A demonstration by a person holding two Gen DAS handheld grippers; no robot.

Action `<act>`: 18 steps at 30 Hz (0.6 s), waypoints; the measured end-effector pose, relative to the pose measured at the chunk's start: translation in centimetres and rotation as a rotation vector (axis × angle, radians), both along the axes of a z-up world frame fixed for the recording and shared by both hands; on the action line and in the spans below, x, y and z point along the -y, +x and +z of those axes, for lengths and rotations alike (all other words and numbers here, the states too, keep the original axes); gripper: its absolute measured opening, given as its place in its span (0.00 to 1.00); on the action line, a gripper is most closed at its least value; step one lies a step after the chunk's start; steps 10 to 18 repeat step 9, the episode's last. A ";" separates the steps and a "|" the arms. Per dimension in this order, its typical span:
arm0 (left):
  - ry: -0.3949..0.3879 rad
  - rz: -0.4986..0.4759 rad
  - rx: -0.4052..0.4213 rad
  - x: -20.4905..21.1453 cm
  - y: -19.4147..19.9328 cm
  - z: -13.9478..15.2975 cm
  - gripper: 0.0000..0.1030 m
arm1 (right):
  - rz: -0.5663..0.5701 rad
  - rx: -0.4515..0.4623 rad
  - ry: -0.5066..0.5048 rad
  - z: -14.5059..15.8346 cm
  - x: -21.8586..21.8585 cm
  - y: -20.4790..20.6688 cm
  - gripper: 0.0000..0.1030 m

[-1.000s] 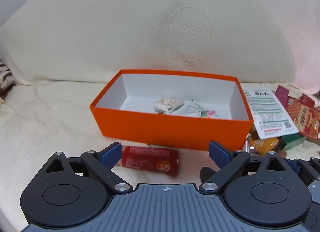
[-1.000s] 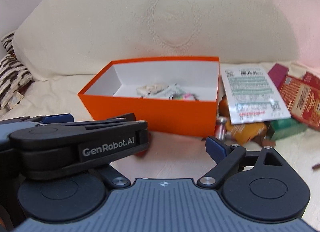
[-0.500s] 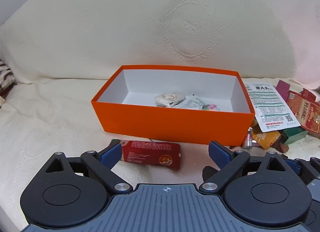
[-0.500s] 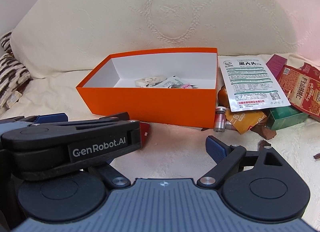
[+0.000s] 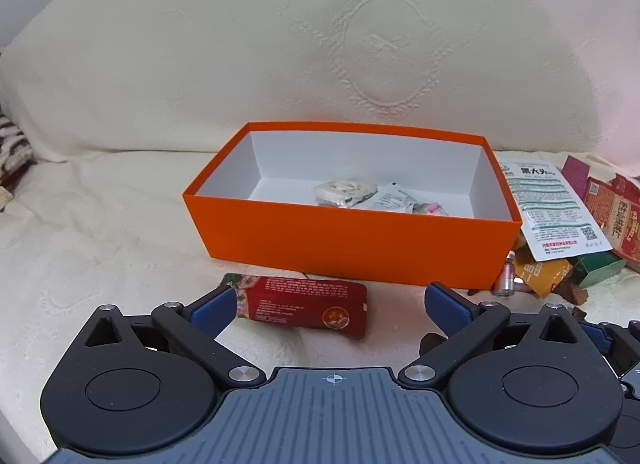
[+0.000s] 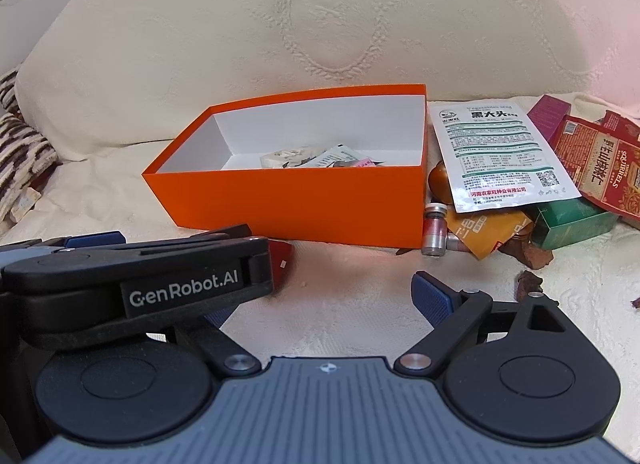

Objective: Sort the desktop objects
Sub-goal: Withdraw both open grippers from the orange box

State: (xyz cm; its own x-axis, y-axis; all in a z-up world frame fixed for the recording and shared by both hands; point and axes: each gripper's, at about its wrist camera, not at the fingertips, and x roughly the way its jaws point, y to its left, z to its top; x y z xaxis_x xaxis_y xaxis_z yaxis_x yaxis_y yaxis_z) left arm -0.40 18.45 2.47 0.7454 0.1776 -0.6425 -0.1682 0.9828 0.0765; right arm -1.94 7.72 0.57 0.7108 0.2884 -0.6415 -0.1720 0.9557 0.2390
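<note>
Before left gripper (image 5: pixel 332 304), red packet (image 5: pixel 304 306) nearer

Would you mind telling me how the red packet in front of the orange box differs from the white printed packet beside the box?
The red packet is dark red and lies flat on the cream cover, alone; the white printed packet is white with green text lines and rests tilted on a pile of other packages. The red packet sits before the orange box, between the fingers of the open left tool; the white one lies to the box's right. Both are outside the box.
</note>
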 end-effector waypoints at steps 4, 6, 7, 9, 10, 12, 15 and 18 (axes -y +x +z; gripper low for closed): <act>-0.008 -0.005 -0.017 0.2 0.1 -0.2 1.00 | 0.005 -0.003 -0.003 -0.2 0.0 0.0 0.91; -0.002 -0.004 -0.019 0.4 0.0 -0.3 1.00 | 0.006 -0.004 -0.009 -0.3 -0.1 0.0 0.91; 0.003 -0.008 -0.015 0.5 0.0 -0.3 1.00 | 0.009 -0.005 -0.010 -0.3 -0.1 -0.1 0.91; 0.012 -0.009 -0.010 0.7 -0.1 -0.4 1.00 | 0.011 -0.008 -0.010 -0.4 -0.1 -0.1 0.91; 0.012 -0.009 -0.010 0.7 -0.1 -0.4 1.00 | 0.011 -0.008 -0.010 -0.4 -0.1 -0.1 0.91; 0.012 -0.009 -0.010 0.7 -0.1 -0.4 1.00 | 0.011 -0.008 -0.010 -0.4 -0.1 -0.1 0.91; 0.012 -0.009 -0.010 0.7 -0.1 -0.4 1.00 | 0.011 -0.008 -0.010 -0.4 -0.1 -0.1 0.91; 0.012 -0.009 -0.010 0.7 -0.1 -0.4 1.00 | 0.011 -0.008 -0.010 -0.4 -0.1 -0.1 0.91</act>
